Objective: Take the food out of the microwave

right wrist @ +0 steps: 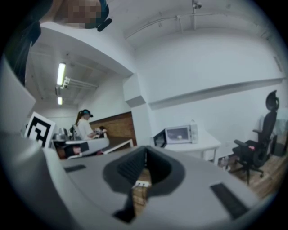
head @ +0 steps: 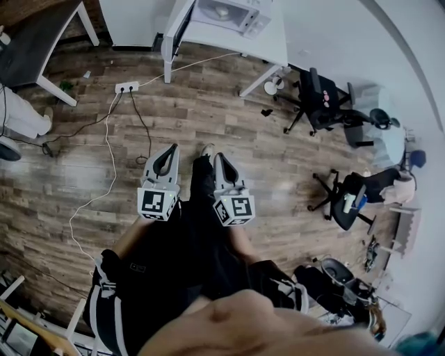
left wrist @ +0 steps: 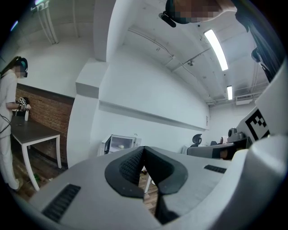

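Far ahead, a white microwave (head: 226, 14) stands on a white table (head: 268, 42) with its door (head: 182, 24) swung open to the left. A pale piece of food (left wrist: 120, 146) shows inside the microwave (left wrist: 121, 143), which also appears in the right gripper view (right wrist: 179, 134). My left gripper (head: 165, 161) and right gripper (head: 224, 165) are side by side over the wooden floor, well short of the table, both pointing toward it. The left gripper (left wrist: 144, 149) and the right gripper (right wrist: 146, 150) each have their jaws closed together with nothing between them.
A power strip (head: 126, 87) and loose cables (head: 108, 149) lie on the floor at the left. Black office chairs (head: 323, 101) stand at the right. A dark table (head: 35, 45) is at the far left, with a person in white (left wrist: 8, 121) standing beside it.
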Motion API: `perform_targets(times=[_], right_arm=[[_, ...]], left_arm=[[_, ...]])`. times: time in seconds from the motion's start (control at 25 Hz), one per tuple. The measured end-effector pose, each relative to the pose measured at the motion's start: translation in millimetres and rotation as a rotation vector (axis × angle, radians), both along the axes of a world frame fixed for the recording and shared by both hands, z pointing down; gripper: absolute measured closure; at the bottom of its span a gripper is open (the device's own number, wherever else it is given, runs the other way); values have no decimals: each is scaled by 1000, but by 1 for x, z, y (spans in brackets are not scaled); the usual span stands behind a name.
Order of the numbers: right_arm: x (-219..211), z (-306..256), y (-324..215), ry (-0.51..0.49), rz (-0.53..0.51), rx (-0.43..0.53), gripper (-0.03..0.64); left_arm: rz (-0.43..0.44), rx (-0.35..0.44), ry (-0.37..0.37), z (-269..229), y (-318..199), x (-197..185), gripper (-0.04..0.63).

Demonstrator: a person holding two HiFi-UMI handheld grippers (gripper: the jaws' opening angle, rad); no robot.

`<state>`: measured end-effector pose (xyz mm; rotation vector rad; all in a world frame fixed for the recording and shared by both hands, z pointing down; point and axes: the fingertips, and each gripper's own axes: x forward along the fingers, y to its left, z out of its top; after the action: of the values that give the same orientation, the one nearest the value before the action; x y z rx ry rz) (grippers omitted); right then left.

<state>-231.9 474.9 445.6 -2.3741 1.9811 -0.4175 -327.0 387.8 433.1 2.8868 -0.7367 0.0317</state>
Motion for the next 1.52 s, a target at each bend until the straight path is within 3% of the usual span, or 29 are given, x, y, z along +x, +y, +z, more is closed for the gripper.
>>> perform_targets(times=[0.44,1.0,1.28,1.52], right_arm=[[53,1,-64,20,12,11,585],[187,0,-146,3,-15,12,584],[255,16,-197,-10,-97,-25,585],[300,25,-225,-31,-127,-25,584]], left_arm=[[-33,-9,-6,4,-59,37,565],[-48,11,1,-7,-136,169,565],[-89,-10,-12,-2,-188,249,565],[-106,-2,-33,1,-205,288,565]])
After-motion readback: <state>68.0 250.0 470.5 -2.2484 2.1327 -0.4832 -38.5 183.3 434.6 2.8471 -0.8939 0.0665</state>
